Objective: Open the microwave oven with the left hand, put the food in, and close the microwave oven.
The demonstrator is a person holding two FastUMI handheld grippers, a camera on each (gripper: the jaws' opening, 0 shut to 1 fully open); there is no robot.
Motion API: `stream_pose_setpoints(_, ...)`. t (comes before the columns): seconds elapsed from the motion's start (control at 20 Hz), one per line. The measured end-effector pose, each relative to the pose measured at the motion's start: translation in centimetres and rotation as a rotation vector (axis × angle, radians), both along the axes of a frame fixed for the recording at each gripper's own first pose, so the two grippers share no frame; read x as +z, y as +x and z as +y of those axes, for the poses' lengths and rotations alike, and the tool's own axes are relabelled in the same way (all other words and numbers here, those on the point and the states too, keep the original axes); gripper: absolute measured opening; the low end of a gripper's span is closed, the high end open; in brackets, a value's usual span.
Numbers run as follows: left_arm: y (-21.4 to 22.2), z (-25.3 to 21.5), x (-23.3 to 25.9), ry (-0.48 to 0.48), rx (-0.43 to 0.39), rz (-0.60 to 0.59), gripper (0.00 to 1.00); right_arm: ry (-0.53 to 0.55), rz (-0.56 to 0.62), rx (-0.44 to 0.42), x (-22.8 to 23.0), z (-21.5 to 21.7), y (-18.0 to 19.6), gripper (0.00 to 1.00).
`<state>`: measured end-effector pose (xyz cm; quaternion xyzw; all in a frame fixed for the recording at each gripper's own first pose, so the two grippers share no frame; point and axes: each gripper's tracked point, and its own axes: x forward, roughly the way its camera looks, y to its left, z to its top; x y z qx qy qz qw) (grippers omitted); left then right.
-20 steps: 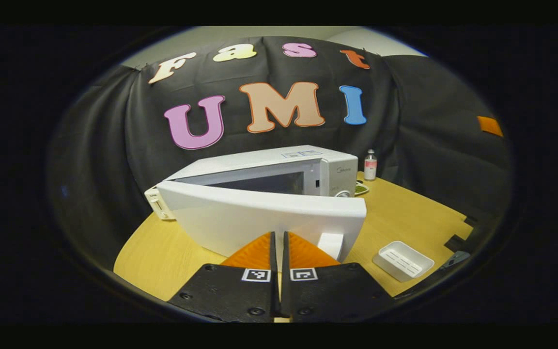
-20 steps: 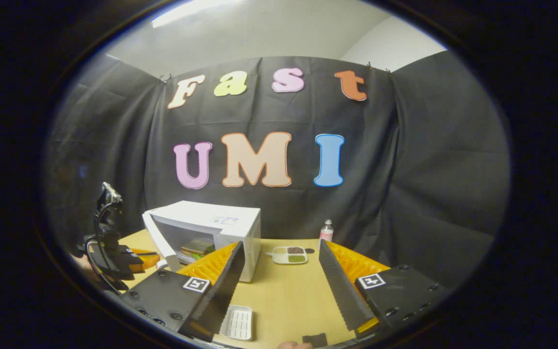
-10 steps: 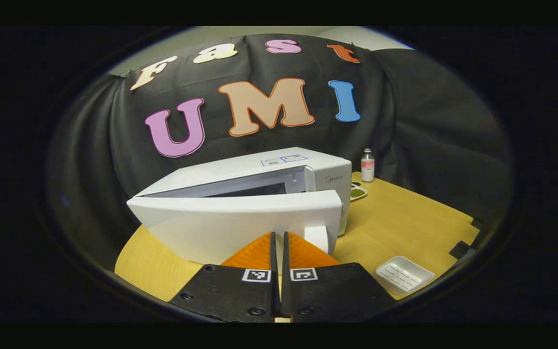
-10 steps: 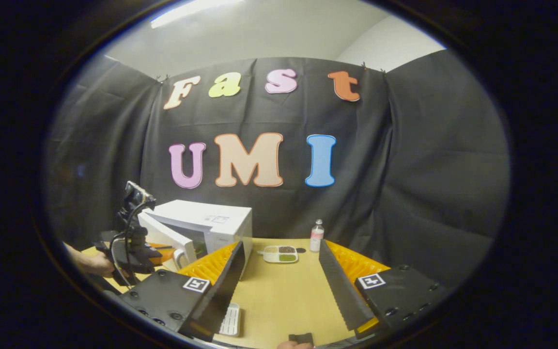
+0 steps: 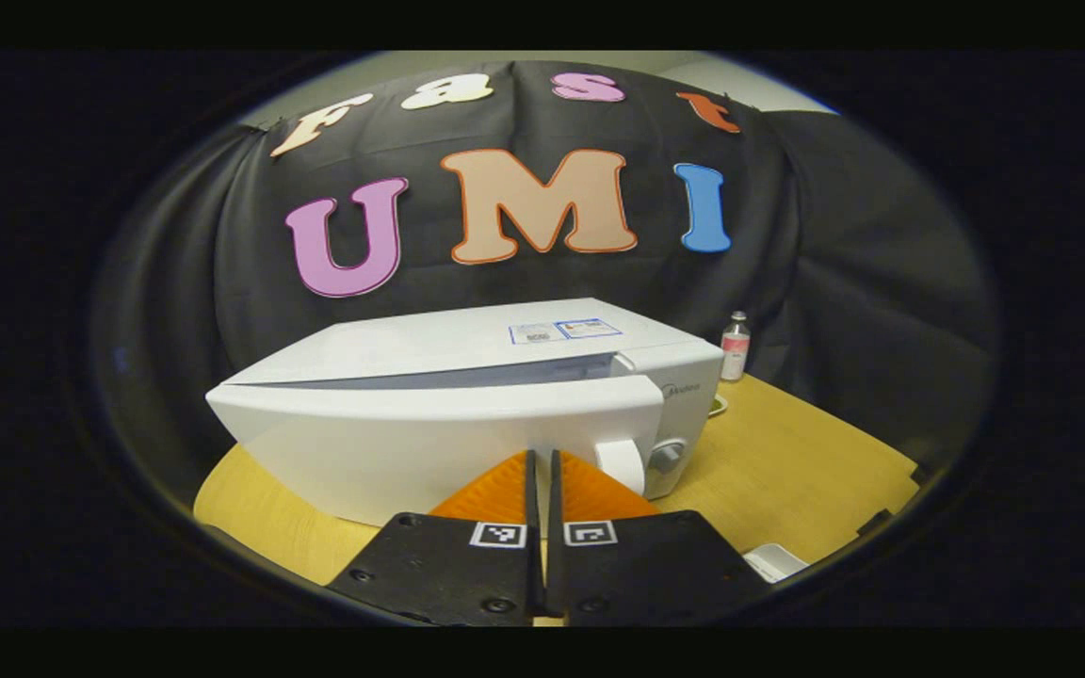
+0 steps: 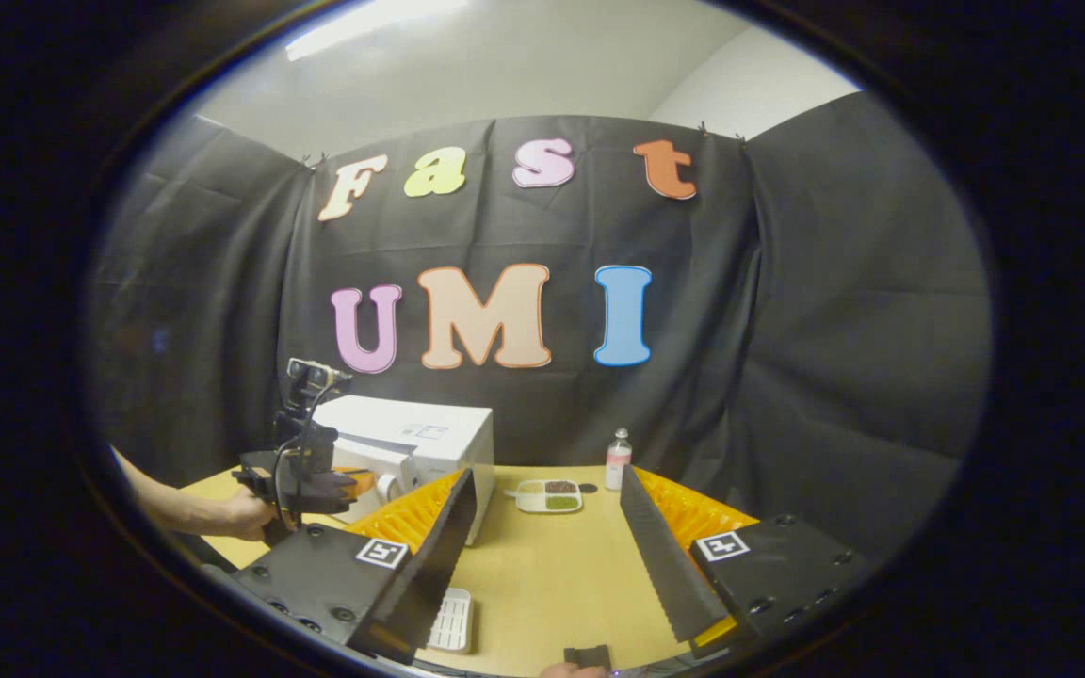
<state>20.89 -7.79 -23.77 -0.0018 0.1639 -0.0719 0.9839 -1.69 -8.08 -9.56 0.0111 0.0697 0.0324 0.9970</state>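
A white microwave oven [image 5: 467, 395] sits on a wooden counter [image 5: 787, 471], its door [image 5: 429, 443] nearly shut, with a thin gap left along the top edge. The left gripper [image 5: 540, 471] has its fingers pressed together, tips against the door just beside the handle [image 5: 620, 463]. The right gripper [image 6: 542, 556], well apart from the oven, holds its fingers spread and empty. Beside the oven lie a divided food tray [image 6: 550, 495] and a small bottle [image 6: 615, 460].

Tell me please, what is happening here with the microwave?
A person is pushing the microwave door with the shut left gripper. The door is almost closed; a narrow gap shows along its top edge. The right gripper hangs open above the table, holding nothing. A divided food tray sits on the table.
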Motion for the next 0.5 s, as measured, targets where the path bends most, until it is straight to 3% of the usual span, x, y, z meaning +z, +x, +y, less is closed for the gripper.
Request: stream_pose_setpoints(0.5,1.8,-0.7,-0.2,0.012,0.026,0.014,0.0,-0.009,-0.004,-0.013,0.1,0.3,0.3,0.94)
